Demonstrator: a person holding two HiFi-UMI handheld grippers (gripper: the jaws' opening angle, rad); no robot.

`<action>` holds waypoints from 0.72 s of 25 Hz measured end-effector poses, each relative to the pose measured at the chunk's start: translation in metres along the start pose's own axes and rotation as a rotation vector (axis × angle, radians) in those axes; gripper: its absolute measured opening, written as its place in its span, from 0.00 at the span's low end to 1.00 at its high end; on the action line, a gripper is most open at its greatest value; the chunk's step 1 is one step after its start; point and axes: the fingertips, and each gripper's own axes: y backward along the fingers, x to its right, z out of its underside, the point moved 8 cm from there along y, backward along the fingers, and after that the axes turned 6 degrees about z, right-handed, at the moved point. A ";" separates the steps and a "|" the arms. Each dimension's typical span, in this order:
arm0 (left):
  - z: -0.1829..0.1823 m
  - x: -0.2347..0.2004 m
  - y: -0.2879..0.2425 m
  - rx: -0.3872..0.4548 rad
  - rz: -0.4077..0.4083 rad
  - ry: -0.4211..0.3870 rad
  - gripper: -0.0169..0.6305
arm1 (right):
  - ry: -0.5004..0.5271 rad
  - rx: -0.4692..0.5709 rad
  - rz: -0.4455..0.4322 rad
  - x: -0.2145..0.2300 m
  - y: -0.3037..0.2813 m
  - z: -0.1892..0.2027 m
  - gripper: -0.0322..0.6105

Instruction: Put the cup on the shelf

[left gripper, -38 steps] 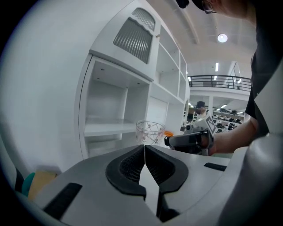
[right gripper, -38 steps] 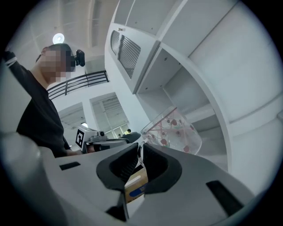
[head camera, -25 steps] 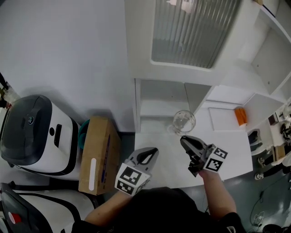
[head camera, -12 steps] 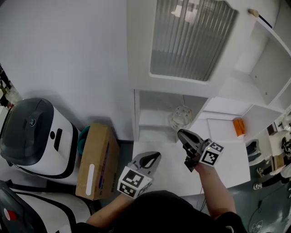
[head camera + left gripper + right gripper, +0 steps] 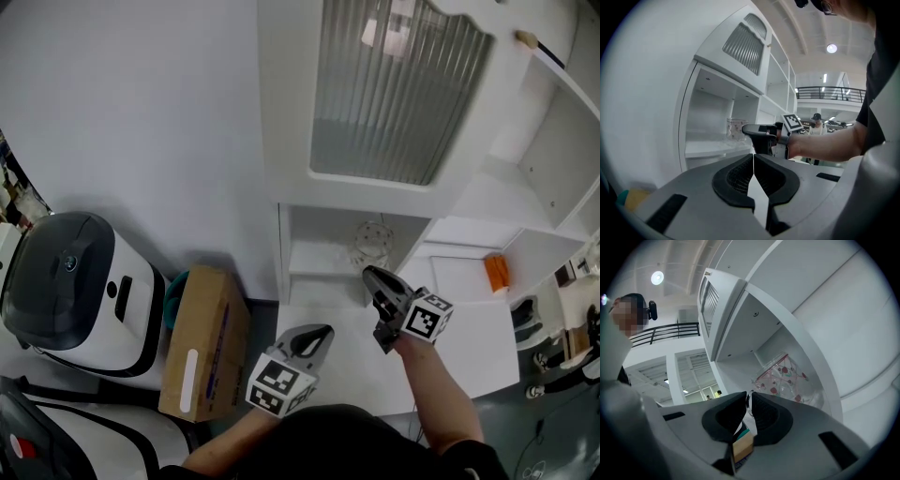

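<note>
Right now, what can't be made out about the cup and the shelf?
- Whether the cup rests on the shelf: right gripper view, the right gripper body covers its base.
- Same contact, left gripper view: cup small, partly behind the right gripper.
- Orange object, head view: too small to identify.

Left gripper (image 5: 322, 332) closed; right gripper (image 5: 369, 275) clamped, held forward.

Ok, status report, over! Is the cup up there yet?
Left gripper shut, empty. Right gripper shut on cup, cup inside shelf opening. Nothing in the way.

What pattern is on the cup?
Small red and green prints on the clear glass cup, clearest in the right gripper view.
</note>
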 end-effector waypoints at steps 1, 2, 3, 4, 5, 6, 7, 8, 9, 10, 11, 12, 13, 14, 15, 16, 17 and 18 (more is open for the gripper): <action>0.001 -0.001 -0.001 0.001 0.001 0.002 0.05 | -0.009 -0.001 0.006 0.002 -0.003 0.001 0.11; 0.002 -0.002 -0.001 0.003 0.001 0.003 0.05 | -0.018 -0.003 0.010 0.004 -0.005 0.003 0.11; 0.003 -0.003 -0.002 0.005 0.000 0.004 0.05 | -0.024 -0.007 0.015 0.006 -0.007 0.004 0.11; 0.003 -0.005 -0.002 0.007 -0.001 0.005 0.05 | -0.024 -0.012 0.023 0.006 -0.009 0.004 0.11; 0.003 -0.006 -0.003 0.008 -0.003 0.007 0.05 | -0.022 -0.015 0.034 0.008 -0.011 0.003 0.11; 0.003 -0.008 -0.003 0.009 -0.005 0.009 0.05 | -0.021 -0.015 0.045 0.009 -0.012 0.003 0.11; 0.002 -0.009 -0.003 0.010 -0.007 0.011 0.05 | -0.024 -0.013 0.056 0.010 -0.013 0.003 0.11; 0.002 -0.010 -0.003 0.011 -0.008 0.013 0.05 | -0.031 -0.011 0.069 0.012 -0.013 0.003 0.11; 0.002 -0.012 -0.002 0.012 -0.010 0.016 0.05 | -0.037 -0.008 0.082 0.013 -0.013 0.003 0.11; 0.003 -0.013 -0.002 0.011 -0.011 0.019 0.05 | -0.042 -0.006 0.095 0.014 -0.014 0.003 0.11; 0.005 -0.015 -0.001 0.006 -0.011 0.023 0.05 | -0.046 -0.004 0.106 0.015 -0.014 0.004 0.11; 0.006 -0.017 -0.001 0.002 -0.012 0.026 0.05 | -0.053 -0.002 0.114 0.017 -0.015 0.004 0.11; 0.007 -0.018 -0.001 -0.001 -0.011 0.030 0.05 | -0.061 0.003 0.121 0.018 -0.016 0.003 0.11; 0.007 -0.019 -0.001 -0.001 -0.010 0.032 0.05 | -0.068 0.007 0.130 0.020 -0.016 0.003 0.11; 0.007 -0.019 -0.002 0.000 -0.007 0.034 0.05 | -0.075 0.010 0.142 0.022 -0.016 0.002 0.11; 0.007 -0.019 -0.003 0.001 -0.003 0.034 0.05 | -0.084 0.014 0.156 0.024 -0.017 0.002 0.11; 0.007 -0.018 -0.004 0.000 0.001 0.036 0.05 | -0.096 0.016 0.172 0.026 -0.017 0.002 0.11; 0.007 -0.018 -0.005 -0.003 0.006 0.037 0.05 | -0.107 0.015 0.189 0.029 -0.017 0.001 0.11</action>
